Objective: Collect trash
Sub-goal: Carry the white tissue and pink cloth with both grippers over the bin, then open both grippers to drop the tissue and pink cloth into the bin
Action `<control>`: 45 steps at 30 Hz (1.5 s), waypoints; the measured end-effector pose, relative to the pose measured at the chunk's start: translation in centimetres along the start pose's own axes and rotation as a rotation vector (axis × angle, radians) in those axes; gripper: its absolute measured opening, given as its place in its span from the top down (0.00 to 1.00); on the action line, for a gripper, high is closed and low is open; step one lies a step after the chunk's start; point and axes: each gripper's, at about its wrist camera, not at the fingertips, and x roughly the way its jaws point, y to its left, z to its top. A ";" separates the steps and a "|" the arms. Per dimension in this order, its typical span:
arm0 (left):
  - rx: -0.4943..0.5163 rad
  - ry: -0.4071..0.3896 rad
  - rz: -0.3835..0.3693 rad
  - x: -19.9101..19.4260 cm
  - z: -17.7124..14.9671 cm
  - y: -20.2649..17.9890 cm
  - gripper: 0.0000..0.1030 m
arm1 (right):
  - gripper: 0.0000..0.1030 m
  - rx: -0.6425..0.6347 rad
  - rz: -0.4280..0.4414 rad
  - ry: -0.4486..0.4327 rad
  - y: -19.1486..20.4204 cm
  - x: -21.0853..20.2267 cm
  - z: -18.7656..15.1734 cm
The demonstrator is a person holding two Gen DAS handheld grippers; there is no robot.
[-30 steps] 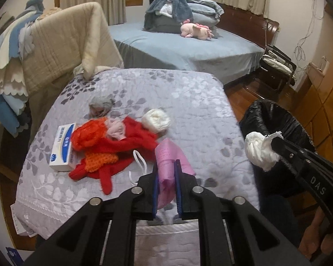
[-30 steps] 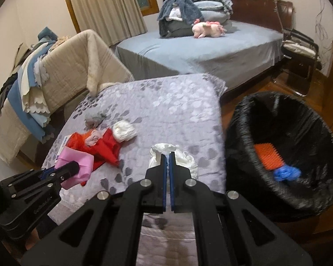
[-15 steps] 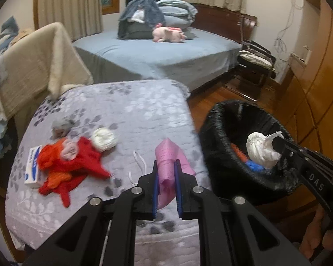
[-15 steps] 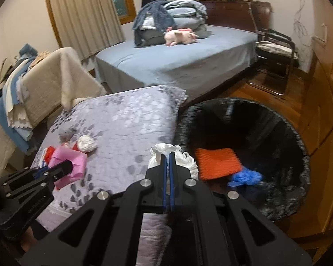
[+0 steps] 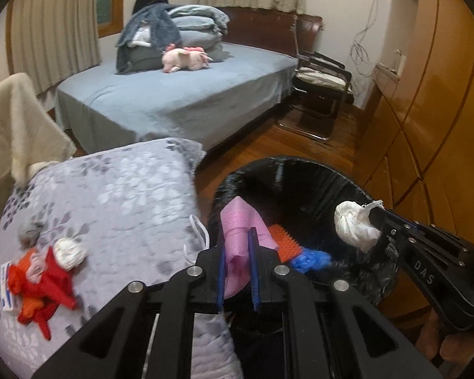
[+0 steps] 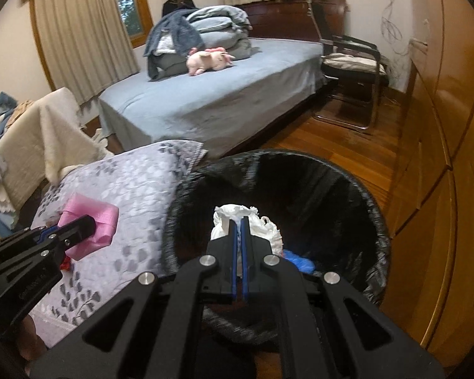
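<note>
A bedroom is shown: a blue-sheeted bed (image 5: 173, 101) at twelve o'clock, a wooden floor, and in the foreground a surface covered by a grey leaf-patterned quilt (image 5: 117, 195), with a black-lined trash bin (image 6: 357, 195) just beside its edge.

The left gripper (image 5: 237, 252) is pinched on a pink foam piece (image 5: 240, 230), which is held near the bin's rim at about nine o'clock of the opening. In the right wrist view that pink piece appears to sit over the quilt's edge, not over the bin. The right gripper (image 6: 239, 237) is pressed together on a white crumpled wad (image 6: 262, 227), which is held over the bin's mouth.

An orange piece (image 5: 281, 243) and a blue piece (image 5: 312, 259) are already lying inside the bin. More items remain on the quilt at eight o'clock of the left wrist view: a red and orange heap (image 5: 44, 287), a white ball (image 5: 69, 251), a grey wad (image 5: 30, 232) and a small white and blue box (image 5: 8, 290).

If the left grip were released now, the light pink foam could probably be dropped onto the rim or the quilt, since it is judged not fully over the opening. The white wad might cling to the pads. The thin bin liner could be snagged or dragged by a gripper lowered too close. The two tools are near each other and might be knocked together.
</note>
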 end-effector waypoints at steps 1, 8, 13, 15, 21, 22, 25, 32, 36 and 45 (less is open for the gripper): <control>0.005 0.005 -0.008 0.5 0.1 -0.4 0.88 | 0.98 0.005 -0.004 0.005 -0.5 0.5 0.1; 0.056 0.070 -0.053 6.2 1.2 -3.8 0.87 | 0.98 0.061 -0.030 0.056 -3.9 4.9 0.2; 0.085 0.126 -0.068 10.3 1.4 -4.8 0.70 | 0.95 0.091 -0.043 0.123 -5.7 8.5 -0.1; 0.098 0.144 -0.059 11.7 1.1 -4.9 0.45 | 0.93 0.101 -0.051 0.149 -6.3 9.5 -0.7; 0.109 0.168 -0.016 12.5 -0.2 -3.7 0.39 | 0.75 0.130 -0.077 0.161 -7.3 9.6 -2.2; 0.103 0.169 -0.012 12.3 -0.3 -3.3 0.38 | 0.75 0.135 -0.075 0.162 -7.3 9.4 -2.3; 0.078 0.154 0.001 10.9 -0.5 -1.8 0.31 | 0.75 0.138 -0.072 0.156 -7.1 8.6 -2.5; 0.012 0.114 0.045 6.4 -1.3 2.5 0.25 | 0.71 0.106 -0.058 0.145 -3.8 5.5 -2.6; -0.032 0.082 0.086 3.0 -2.2 5.9 0.22 | 0.68 0.070 -0.004 0.128 0.1 3.6 -3.0; -0.131 0.025 0.231 -4.5 -6.1 15.2 0.20 | 0.68 -0.069 0.143 0.128 10.9 0.9 -4.6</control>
